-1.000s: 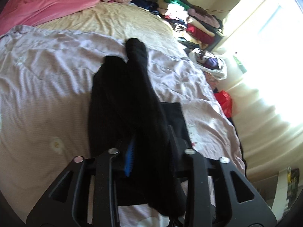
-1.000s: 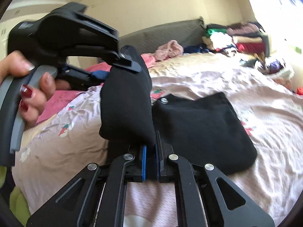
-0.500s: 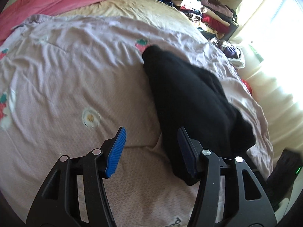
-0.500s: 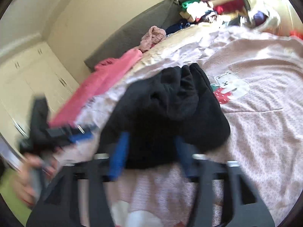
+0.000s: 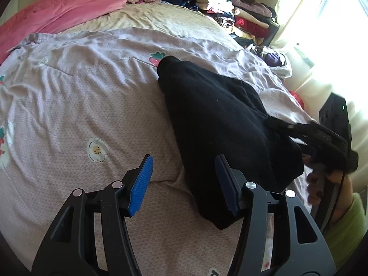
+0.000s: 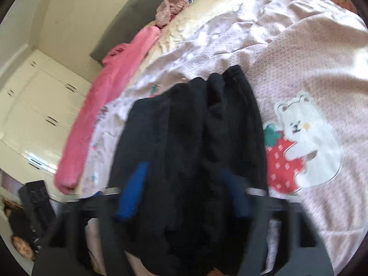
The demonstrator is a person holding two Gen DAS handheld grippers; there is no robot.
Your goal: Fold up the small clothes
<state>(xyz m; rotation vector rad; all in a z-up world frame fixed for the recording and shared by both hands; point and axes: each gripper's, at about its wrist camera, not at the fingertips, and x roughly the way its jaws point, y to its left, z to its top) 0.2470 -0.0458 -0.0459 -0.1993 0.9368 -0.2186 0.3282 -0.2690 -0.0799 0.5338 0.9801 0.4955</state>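
1. The left tongs (image 5: 184, 181) stand open over the bed (image 5: 69, 115), holding nothing.
2. The right tongs (image 6: 181, 195), blurred, look open around the black garment (image 6: 195, 138).
3. The garment lies bunched, roughly folded; I judge it still needs flattening and tidying.

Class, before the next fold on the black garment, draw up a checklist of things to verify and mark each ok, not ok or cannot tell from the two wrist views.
1. left gripper open and empty: ok, jaws wide apart, nothing between them.
2. right gripper open: ok, blue pads spread, though blurred.
3. black garment resting on the bedspread: ok.
4. Garment released by both grippers: cannot tell for the right; cloth fills its view between the pads.
5. Garment lying flat and smooth: not ok, it is bunched with raised folds.
6. Right wrist view sharp enough to aim: not ok, motion blur.
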